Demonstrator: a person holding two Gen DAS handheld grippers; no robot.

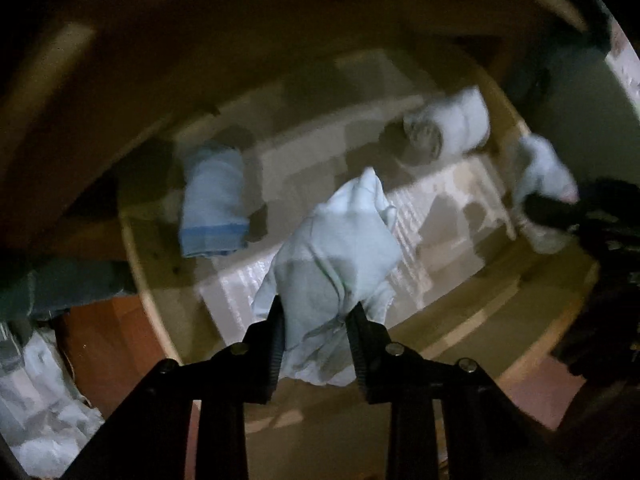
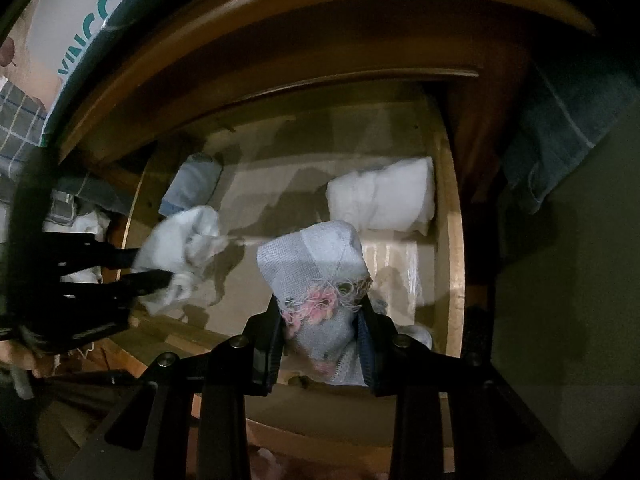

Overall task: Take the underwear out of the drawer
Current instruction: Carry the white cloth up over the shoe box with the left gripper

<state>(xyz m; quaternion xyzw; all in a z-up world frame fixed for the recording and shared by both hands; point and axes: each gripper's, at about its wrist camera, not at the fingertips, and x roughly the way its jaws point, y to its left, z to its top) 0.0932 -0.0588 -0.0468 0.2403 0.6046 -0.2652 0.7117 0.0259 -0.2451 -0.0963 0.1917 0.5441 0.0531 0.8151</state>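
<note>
The left gripper [image 1: 316, 316] pinches a pale bundled garment [image 1: 340, 256] above the open drawer [image 2: 454, 240]; the right gripper [image 2: 320, 320] clamps frayed mesh underwear [image 2: 316, 260], both apparently lifted for removal.

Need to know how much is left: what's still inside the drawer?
Inside the drawer: a white roll and a blue-edged folded piece on pale liner. Both grippers' held garments hide the floor directly beneath them.
</note>
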